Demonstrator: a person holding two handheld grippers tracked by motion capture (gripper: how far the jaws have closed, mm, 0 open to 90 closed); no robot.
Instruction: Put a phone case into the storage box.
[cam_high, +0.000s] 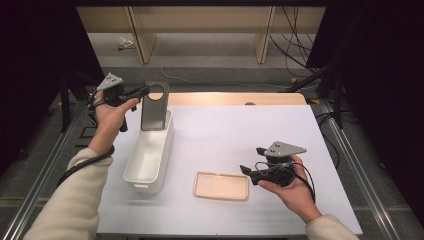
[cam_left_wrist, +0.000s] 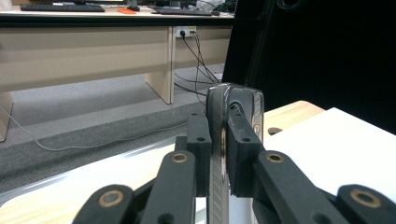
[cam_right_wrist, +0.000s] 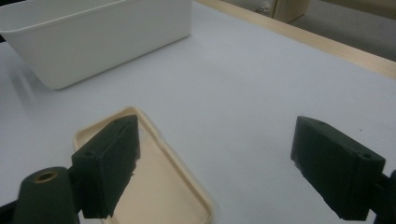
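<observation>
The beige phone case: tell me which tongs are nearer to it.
Right. The right tongs hover open just beside the beige phone case; the left tongs are far off, gripping a grey case above the white bin.

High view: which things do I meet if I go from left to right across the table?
Left hand-held gripper shut on the grey phone case → white bin → beige phone case → right hand-held gripper, jaws open.

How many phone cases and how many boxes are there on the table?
Phone cases: 2, a grey case held in the left gripper over the box, and a beige case lying flat.
Boxes: 1, a white box.
Total: 3.
</observation>
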